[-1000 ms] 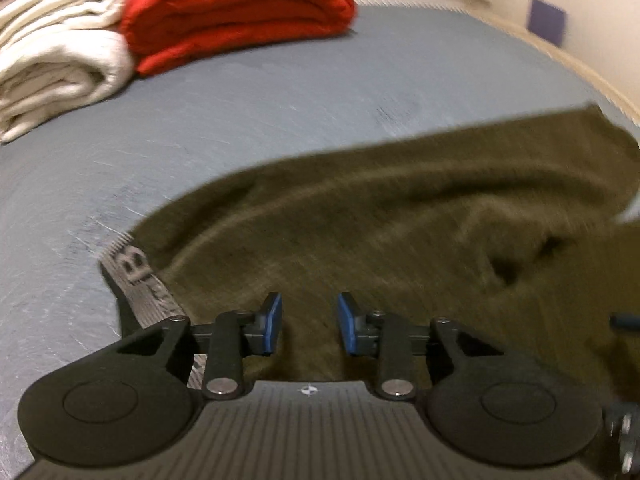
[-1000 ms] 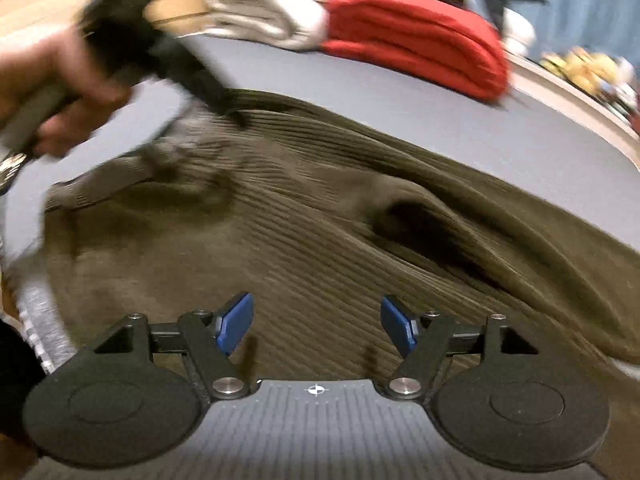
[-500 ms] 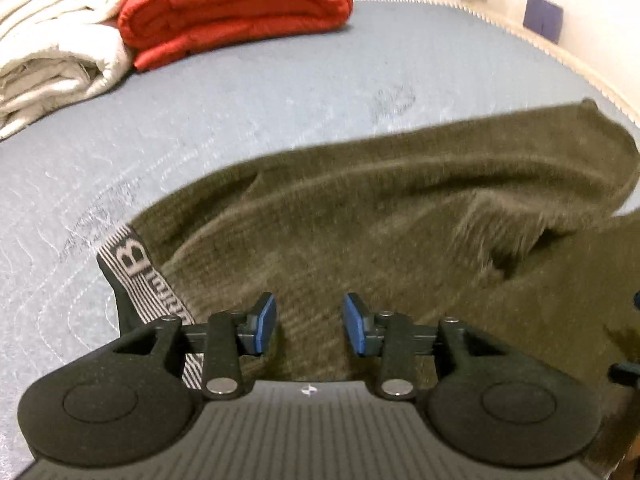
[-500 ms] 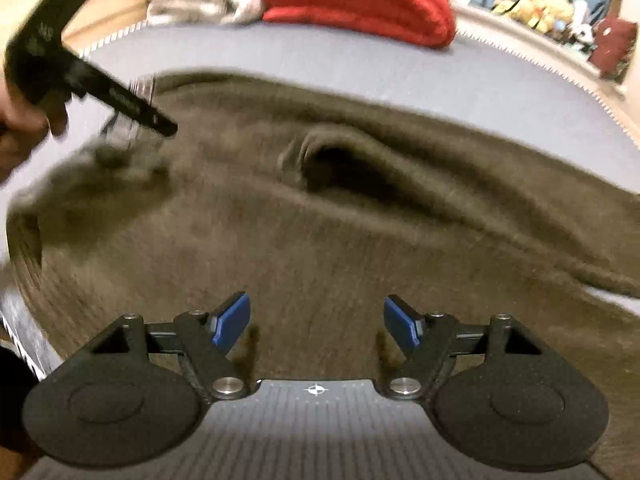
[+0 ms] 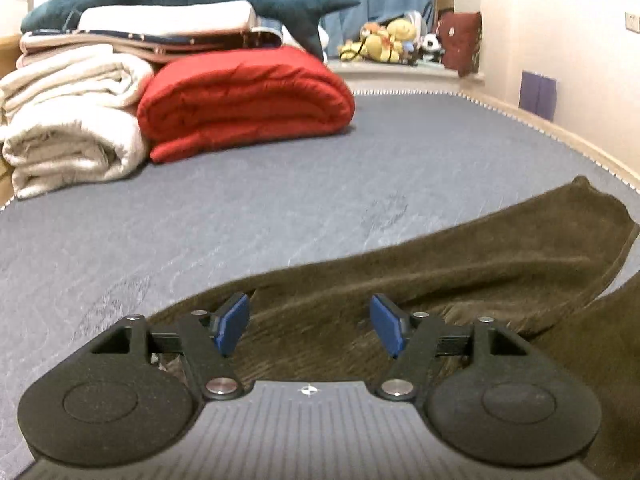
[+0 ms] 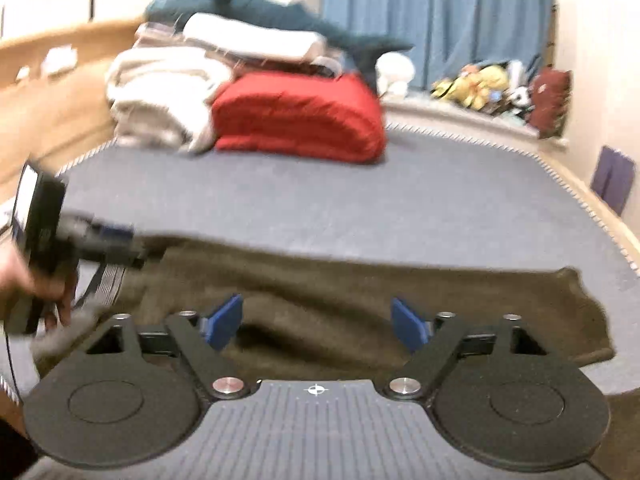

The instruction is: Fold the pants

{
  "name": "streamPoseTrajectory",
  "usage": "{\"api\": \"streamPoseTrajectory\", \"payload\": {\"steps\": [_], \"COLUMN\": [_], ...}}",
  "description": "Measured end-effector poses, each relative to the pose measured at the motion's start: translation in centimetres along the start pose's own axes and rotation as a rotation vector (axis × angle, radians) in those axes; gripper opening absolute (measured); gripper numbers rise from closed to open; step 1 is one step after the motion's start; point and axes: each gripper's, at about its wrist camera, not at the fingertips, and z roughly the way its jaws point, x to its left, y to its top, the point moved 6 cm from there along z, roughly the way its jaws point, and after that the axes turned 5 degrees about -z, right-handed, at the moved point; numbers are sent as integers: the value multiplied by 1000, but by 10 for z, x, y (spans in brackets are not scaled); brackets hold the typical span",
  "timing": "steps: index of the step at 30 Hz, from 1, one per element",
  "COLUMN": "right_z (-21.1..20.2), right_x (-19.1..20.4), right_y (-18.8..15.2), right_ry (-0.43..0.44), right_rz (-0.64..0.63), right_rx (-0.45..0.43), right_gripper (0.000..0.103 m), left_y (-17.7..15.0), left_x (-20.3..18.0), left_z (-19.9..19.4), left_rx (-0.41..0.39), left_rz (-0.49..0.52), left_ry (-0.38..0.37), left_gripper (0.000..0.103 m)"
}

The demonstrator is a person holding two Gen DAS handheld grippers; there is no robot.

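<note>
Jaws of both the left gripper (image 5: pixel 310 326) and right gripper (image 6: pixel 318 325) have just been opening and stand wide, empty, above olive pants (image 5: pixel 460 264) on the bed (image 5: pixel 240 208).

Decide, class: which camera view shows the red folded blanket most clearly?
The left wrist view: the red blanket is sharp, its folded layers distinct, beside the cream blanket. The right wrist view shows it too, but motion-blurred and farther off.
</note>
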Motion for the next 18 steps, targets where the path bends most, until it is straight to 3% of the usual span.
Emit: {"api": "streamPoseTrajectory", "payload": {"steps": [5, 9, 12, 15, 18], "right_z": [10, 47, 59, 65, 57], "right_x": [-51, -72, -78, -70, -55], "right_y": [0, -35, -44, -45, -41], "right_ry": [-126, -139, -119, -94, -113], "right_rz": [111, 187, 209, 148, 3], "right_rx": [-60, 57, 93, 88, 46], "right_gripper": [99, 99, 99, 99, 101], "left_y": [1, -1, -1, -1, 2], "left_x": [-13, -18, -21, -21, -26], "left_z": [3, 9, 16, 22, 27], "left_rx": [20, 25, 26, 31, 36], "left_rz": [11, 21, 35, 22, 4], "left_ry": [-56, -85, -78, -68, -70], "left_gripper": [74, 74, 70, 70, 70]}}
